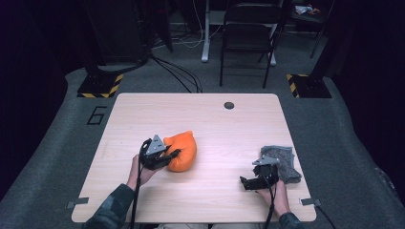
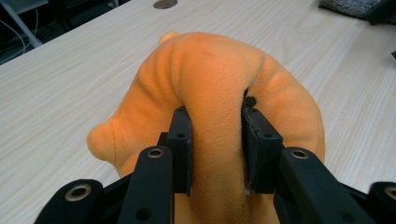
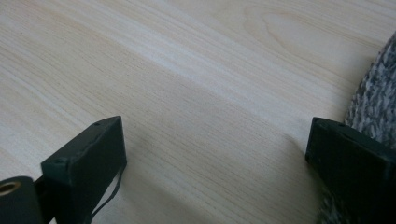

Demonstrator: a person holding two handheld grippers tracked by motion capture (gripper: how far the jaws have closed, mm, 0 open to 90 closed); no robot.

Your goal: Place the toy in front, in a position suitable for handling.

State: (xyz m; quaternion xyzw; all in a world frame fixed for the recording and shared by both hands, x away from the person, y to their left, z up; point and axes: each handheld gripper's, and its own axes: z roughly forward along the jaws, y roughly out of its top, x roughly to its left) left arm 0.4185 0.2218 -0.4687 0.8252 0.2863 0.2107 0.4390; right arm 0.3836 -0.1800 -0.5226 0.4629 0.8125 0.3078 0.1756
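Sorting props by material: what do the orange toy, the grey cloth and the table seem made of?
Orange toy: soft plush, fuzzy nap, dents where jaws pinch it. Grey cloth: looks like coarse knit, flecked weave. Table: pale wood grain, matte, possibly laminate.

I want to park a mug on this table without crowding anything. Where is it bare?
The far half of the table is bare up to the small dark disc. Bare too is the middle strip between the orange plush and the grey cloth. Both near corners are crowded by hands and grippers.

Table [image 1: 215,119] evenly lit from above, surroundings dark, close views soft and slightly blurred
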